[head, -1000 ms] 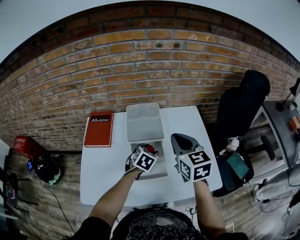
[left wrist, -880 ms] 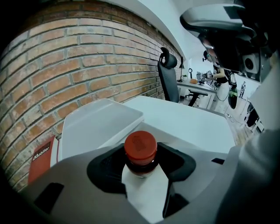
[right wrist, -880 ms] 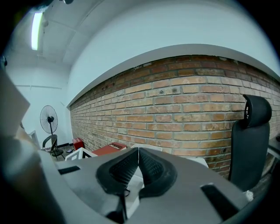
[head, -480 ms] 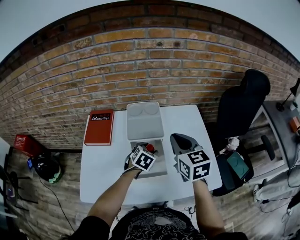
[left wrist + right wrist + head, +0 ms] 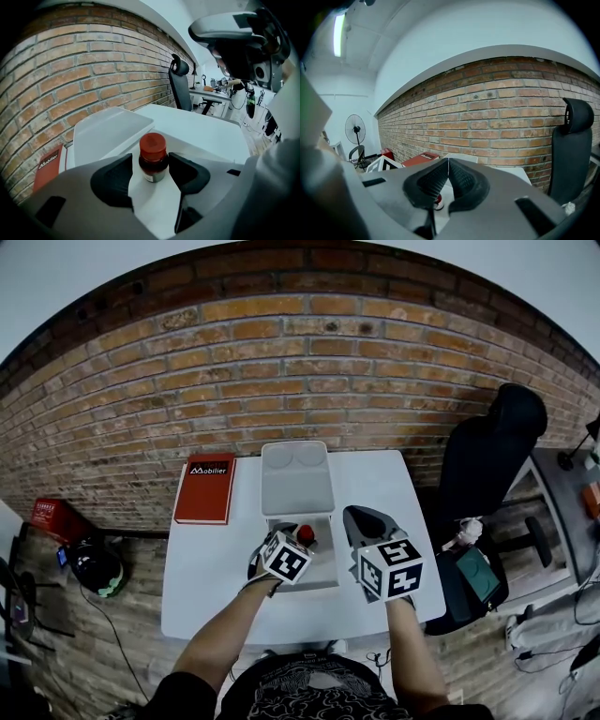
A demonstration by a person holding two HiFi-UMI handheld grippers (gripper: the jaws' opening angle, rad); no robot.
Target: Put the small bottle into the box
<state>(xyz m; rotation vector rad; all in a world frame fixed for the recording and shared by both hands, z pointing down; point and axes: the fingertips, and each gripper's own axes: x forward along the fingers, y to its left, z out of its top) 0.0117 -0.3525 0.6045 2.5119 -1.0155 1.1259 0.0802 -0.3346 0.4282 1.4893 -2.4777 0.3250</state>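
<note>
Right, the table (image 5: pixel 202 589) carries the box (image 5: pixel 328 570) mid-way, with its lid (image 5: pixel 296 482) tipped back toward the wall so the inside is open from your side. Your right gripper (image 5: pixel 448 180) is parked beside the box, jaws pressed together on nothing. It's out of the way, with no job here. Your left gripper (image 5: pixel 151 174) reaches over the box with its jaws apart, straddling the bottle (image 5: pixel 153 155). A gap shows at one pad, so there's no grip. The bottle stands upright, apparently on the box floor. It looks placed, so lift straight out.
</note>
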